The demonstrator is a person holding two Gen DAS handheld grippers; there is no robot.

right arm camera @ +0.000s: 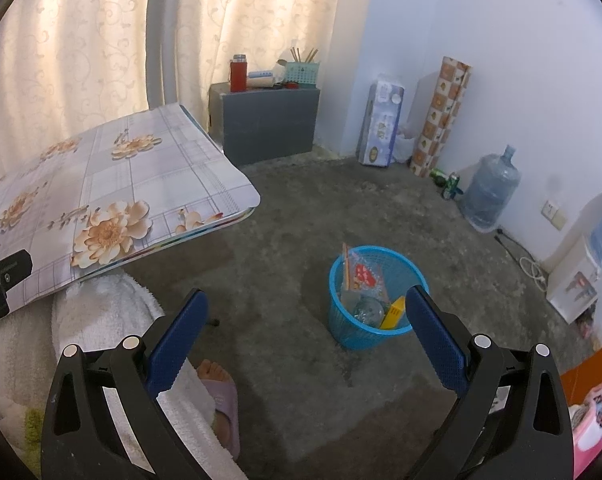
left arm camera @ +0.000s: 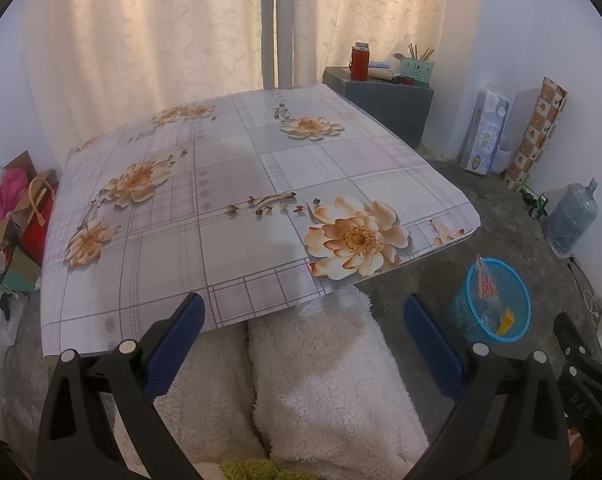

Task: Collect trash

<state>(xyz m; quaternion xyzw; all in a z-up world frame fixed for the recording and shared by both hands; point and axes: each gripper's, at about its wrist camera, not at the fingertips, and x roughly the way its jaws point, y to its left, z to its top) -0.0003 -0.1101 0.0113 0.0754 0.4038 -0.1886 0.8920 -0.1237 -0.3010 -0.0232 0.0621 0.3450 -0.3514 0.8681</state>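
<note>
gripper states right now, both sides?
Left gripper: open, holding nothing, above the floral tablecloth's near edge.
Right gripper: open, holding nothing, pointed at the blue basket.

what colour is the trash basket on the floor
Bright blue mesh trash basket, clearest in the right wrist view.

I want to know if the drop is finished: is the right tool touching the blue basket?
Apart. In the right wrist view the right tool is open and empty, and bare floor shows between its fingers and the basket below.
</note>
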